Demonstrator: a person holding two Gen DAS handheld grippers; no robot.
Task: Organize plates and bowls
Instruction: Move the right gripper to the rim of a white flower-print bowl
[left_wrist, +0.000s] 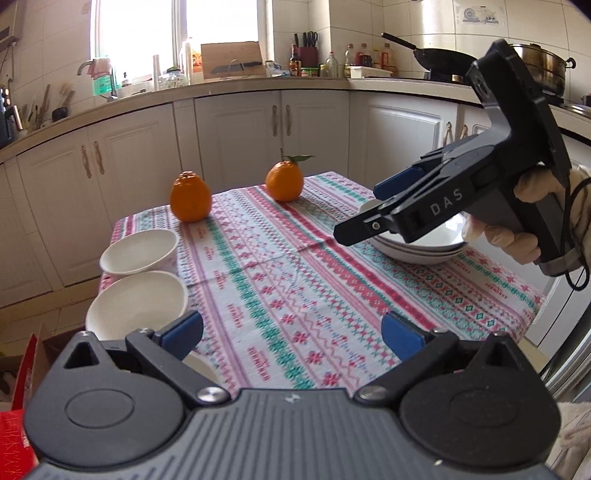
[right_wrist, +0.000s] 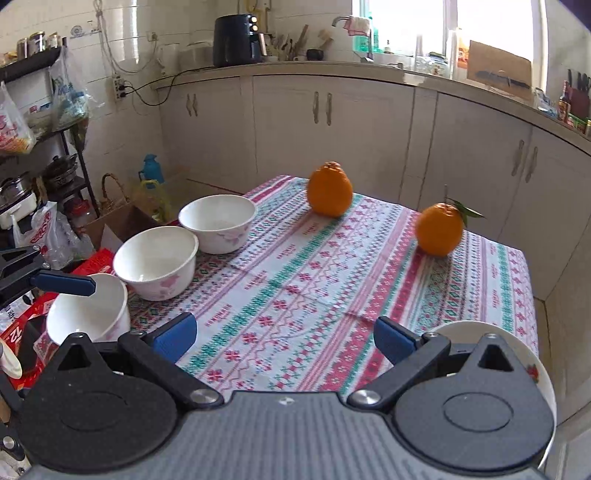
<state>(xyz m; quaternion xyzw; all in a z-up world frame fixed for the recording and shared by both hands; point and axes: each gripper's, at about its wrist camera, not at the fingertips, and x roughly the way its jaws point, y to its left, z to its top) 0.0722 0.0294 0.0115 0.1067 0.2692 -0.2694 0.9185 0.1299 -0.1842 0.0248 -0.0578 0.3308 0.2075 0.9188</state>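
Sitting upright, three bowls (right_wrist: 155, 258) line the table's (right_wrist: 295, 295) left edge.

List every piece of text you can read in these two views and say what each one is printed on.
"DAS": white letters on the side of the right claw, seen from the left wrist.
Small red words woven into the tablecloth: too small to read.
Red box beside the table: large white characters, cut off and unreadable.
Bottles on the counter: labels too blurred.
Plastic bags on the shelf: print unreadable.
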